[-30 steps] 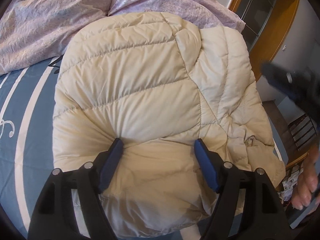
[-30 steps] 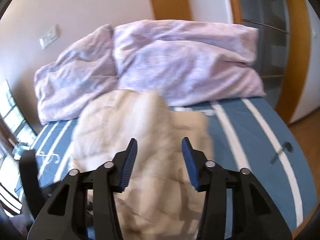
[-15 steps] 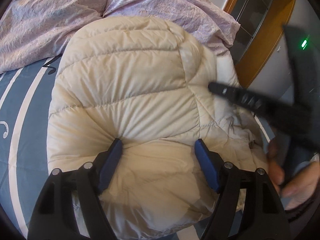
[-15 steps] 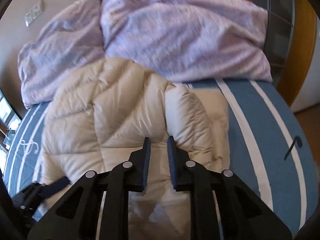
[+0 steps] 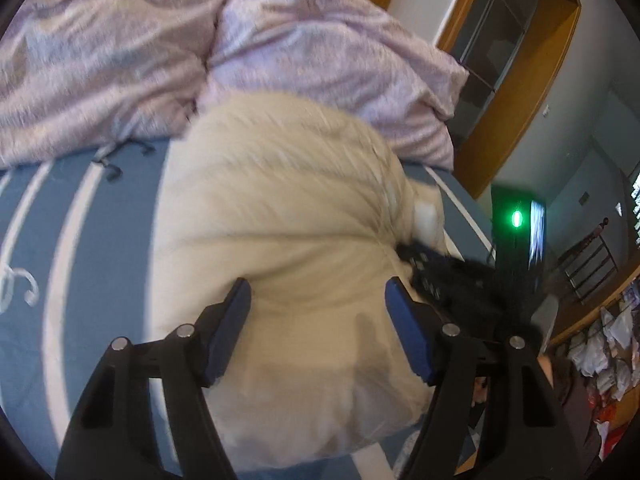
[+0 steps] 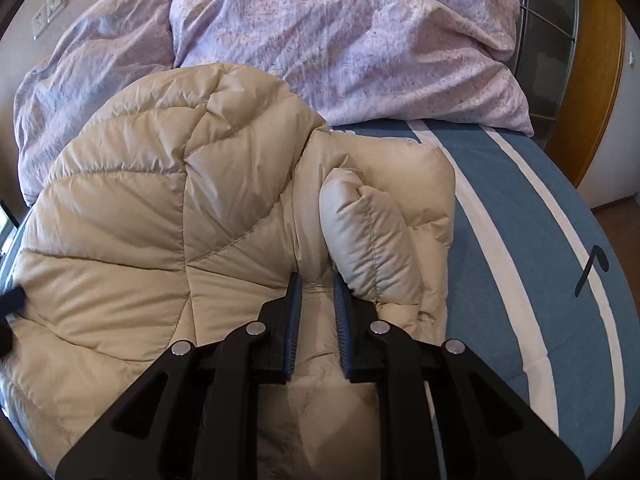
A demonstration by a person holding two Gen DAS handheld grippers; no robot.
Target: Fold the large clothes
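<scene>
A cream puffy down jacket [image 5: 280, 200] lies folded on the bed. My left gripper [image 5: 318, 286] holds its near bulk in a wide grip; the blue pads dent the padding, its jaws are closing a little, and the picture is blurred by motion. My right gripper [image 6: 317, 280] is shut on a thin fold of the jacket [image 6: 140, 200], beside a rolled sleeve [image 6: 368, 232]. In the left wrist view the right gripper [image 5: 440, 276] shows as a black shape at the jacket's right edge.
The bed has a blue sheet [image 6: 520, 220] with white stripes. A lilac duvet and pillow [image 6: 340, 40] are heaped at the head, touching the jacket. A wood-framed wardrobe [image 5: 520, 100] stands right of the bed, with a chair [image 5: 592, 272] and floor clutter [image 5: 608, 340] beyond.
The right gripper came down from above the bed onto the jacket and narrowed its jaws onto a fold. The left gripper rose a little with the jacket's near part still in it.
</scene>
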